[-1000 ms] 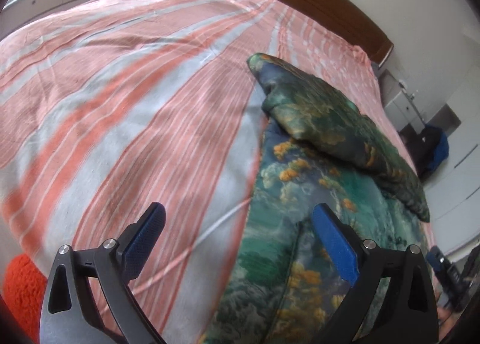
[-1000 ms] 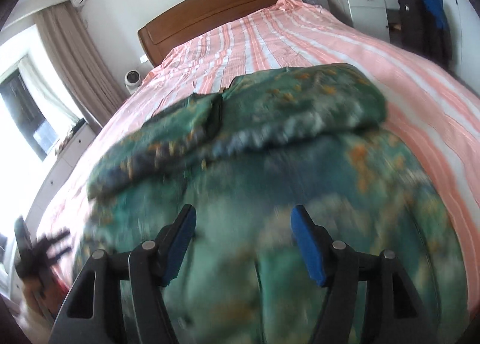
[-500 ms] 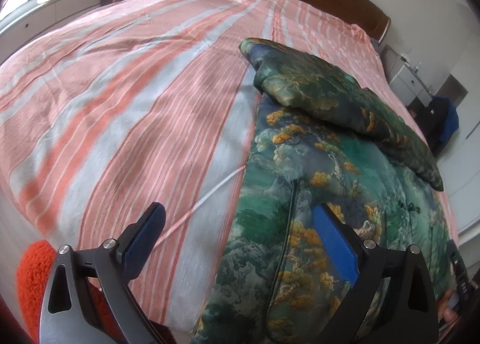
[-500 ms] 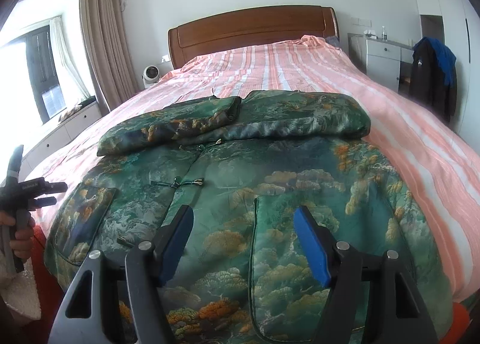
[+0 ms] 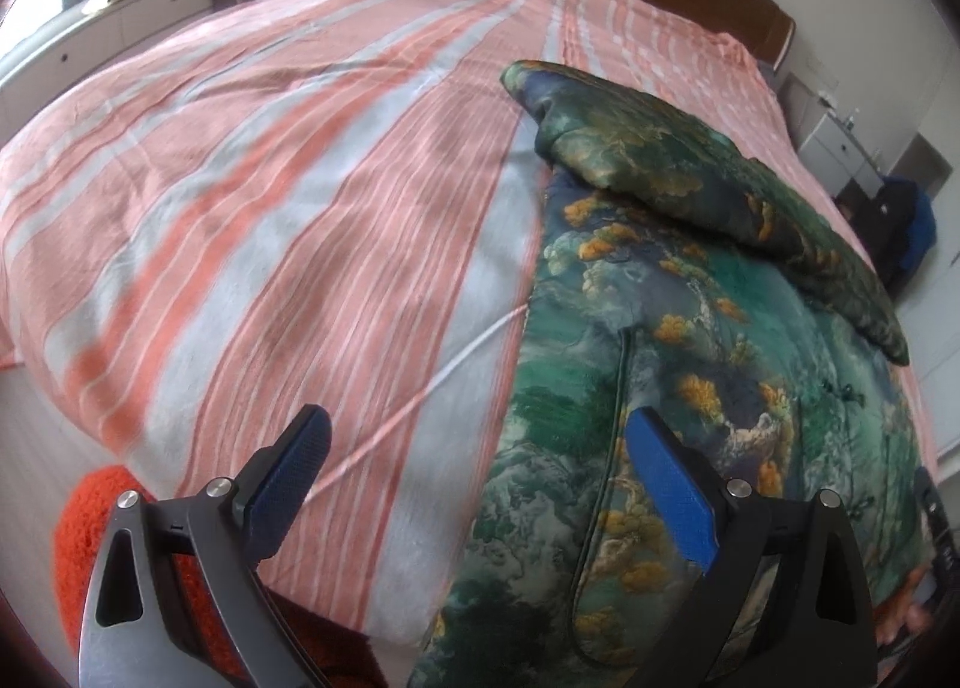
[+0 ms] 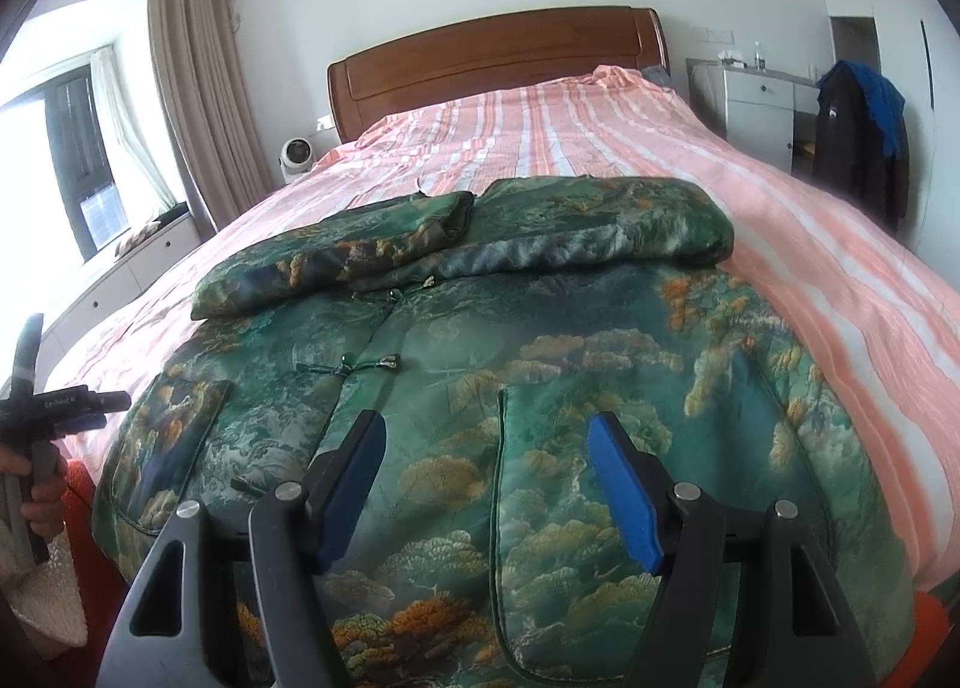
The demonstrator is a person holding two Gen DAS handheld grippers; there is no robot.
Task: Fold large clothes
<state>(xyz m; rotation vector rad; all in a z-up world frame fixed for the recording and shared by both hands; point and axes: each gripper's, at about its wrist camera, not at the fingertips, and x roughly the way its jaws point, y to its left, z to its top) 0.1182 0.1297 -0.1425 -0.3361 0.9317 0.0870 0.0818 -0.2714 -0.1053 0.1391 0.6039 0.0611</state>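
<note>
Both the left gripper (image 5: pixel 474 478) and right gripper (image 6: pixel 489 481) gape empty.

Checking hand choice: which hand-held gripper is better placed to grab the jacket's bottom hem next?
Probably right: the right hand-held gripper hangs open above the jacket near its hem; the left hand-held gripper straddles the jacket's side edge, half over the bedsheet.

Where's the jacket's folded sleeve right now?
In the right wrist view the folded sleeve lies across the top of the green jacket, left of centre, on the striped bedspread below the headboard.

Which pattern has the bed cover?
Pink-orange and white stripes on the bed cover, clearest in the right wrist view.
</note>
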